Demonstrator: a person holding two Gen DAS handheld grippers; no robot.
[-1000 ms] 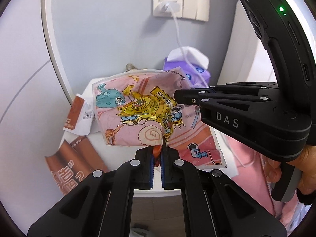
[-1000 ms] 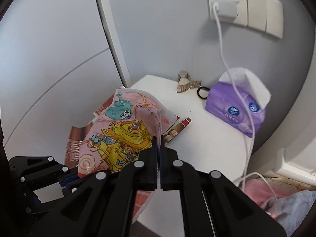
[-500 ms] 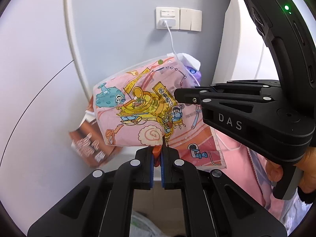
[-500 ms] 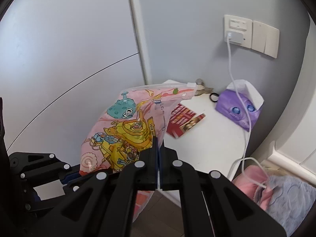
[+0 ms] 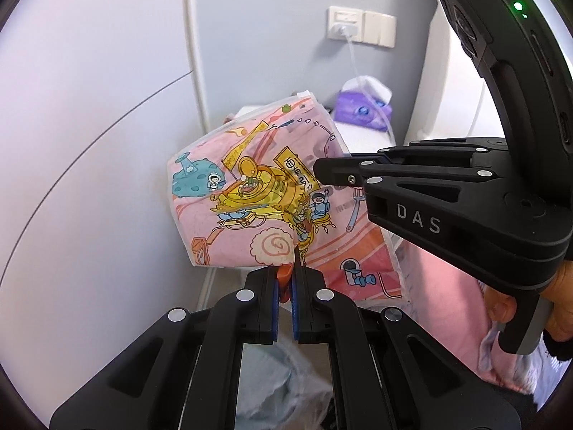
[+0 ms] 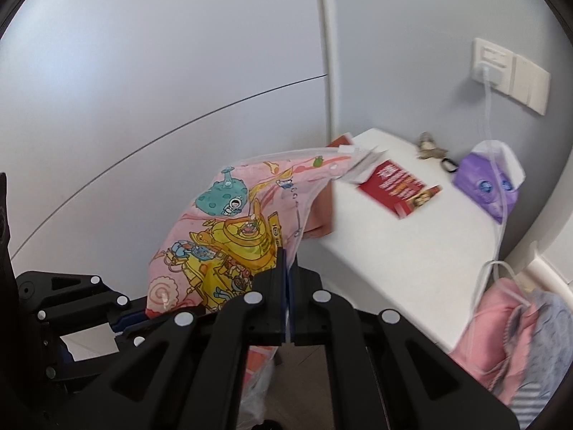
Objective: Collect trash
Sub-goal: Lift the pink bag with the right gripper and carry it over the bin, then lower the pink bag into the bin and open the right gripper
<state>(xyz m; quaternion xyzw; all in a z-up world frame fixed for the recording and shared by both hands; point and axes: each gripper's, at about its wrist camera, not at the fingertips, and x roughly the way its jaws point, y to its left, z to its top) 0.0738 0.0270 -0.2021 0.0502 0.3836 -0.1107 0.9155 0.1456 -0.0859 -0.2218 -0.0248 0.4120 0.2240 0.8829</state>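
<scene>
A pink cartoon-printed plastic bag hangs in the air in front of the white bedside table. My left gripper is shut on the bag's lower edge. My right gripper is shut on the bag's right side; it also shows in the left wrist view. The bag shows in the right wrist view too. A red wrapper and brown packaging lie on the table.
A purple tissue pack, a hair claw and a black hair tie sit at the table's back. A white charger cable runs from the wall socket. Pink bedding lies right. A white bag sits on the floor below.
Both grippers have pulled back and away from the table with the pink bag held between them. The table now looks farther off.
</scene>
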